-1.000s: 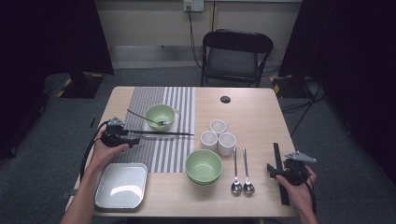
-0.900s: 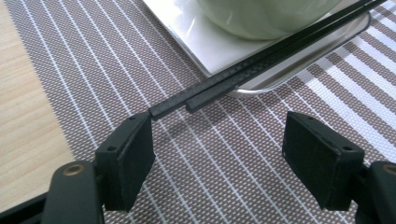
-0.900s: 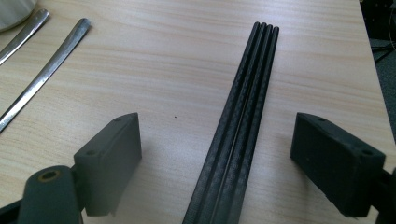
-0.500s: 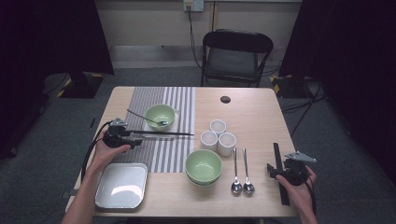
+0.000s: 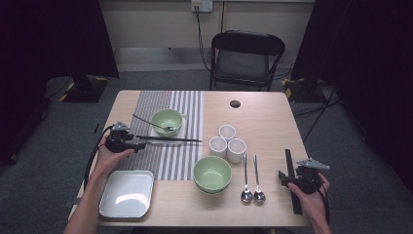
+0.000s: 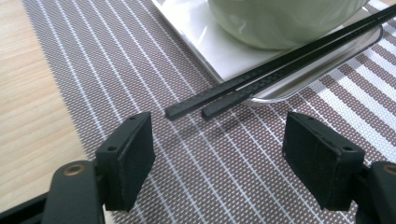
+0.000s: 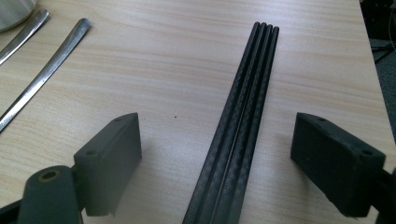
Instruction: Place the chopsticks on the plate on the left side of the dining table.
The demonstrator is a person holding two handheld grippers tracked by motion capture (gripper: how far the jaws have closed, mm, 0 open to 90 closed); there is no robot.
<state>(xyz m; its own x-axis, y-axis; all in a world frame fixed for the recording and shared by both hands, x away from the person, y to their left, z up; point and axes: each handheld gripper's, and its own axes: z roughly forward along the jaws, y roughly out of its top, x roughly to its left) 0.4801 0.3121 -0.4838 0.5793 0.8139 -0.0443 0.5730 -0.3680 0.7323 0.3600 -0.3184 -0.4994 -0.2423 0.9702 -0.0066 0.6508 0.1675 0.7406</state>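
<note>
At centre frame of the left gripper view, left gripper (image 6: 219,156) stands spread just short of chopsticks (image 6: 280,63); closing early would likely nudge them off the plate (image 6: 210,46).

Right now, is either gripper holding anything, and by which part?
Nothing is held. The left gripper stands open just short of the near ends of the pair of black chopsticks on the white tray; the right gripper is open astride the bundle of black chopsticks.
</note>
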